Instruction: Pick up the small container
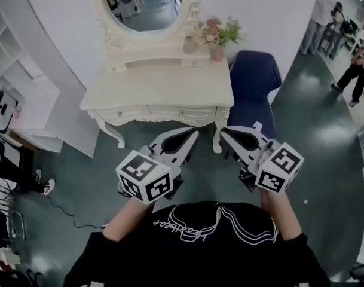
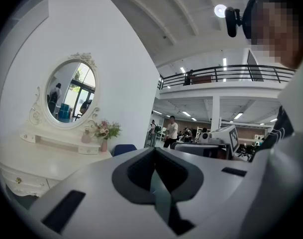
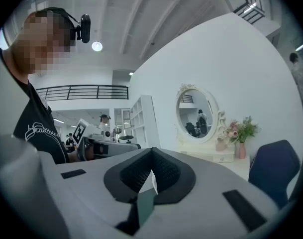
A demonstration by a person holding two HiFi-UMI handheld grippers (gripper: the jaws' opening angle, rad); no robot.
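Observation:
A small pink container (image 1: 189, 43) stands on the raised back shelf of the white dressing table (image 1: 164, 91), just left of a pink vase of flowers (image 1: 216, 51). It also shows as a small pink container (image 2: 86, 136) in the left gripper view and a small pink container (image 3: 221, 144) in the right gripper view. My left gripper (image 1: 193, 134) and right gripper (image 1: 225, 131) hover side by side over the floor, short of the table's front edge. Both are shut with nothing between the jaws. Up close, the left gripper (image 2: 153, 150) and the right gripper (image 3: 151, 151) each show their jaws meeting at the tip.
An oval mirror (image 1: 144, 5) rises behind the table. A dark blue chair (image 1: 253, 82) stands to its right. White shelves (image 1: 14, 70) line the left wall. A cable (image 1: 68, 214) lies on the grey floor at left. Several people (image 1: 316, 17) stand far right.

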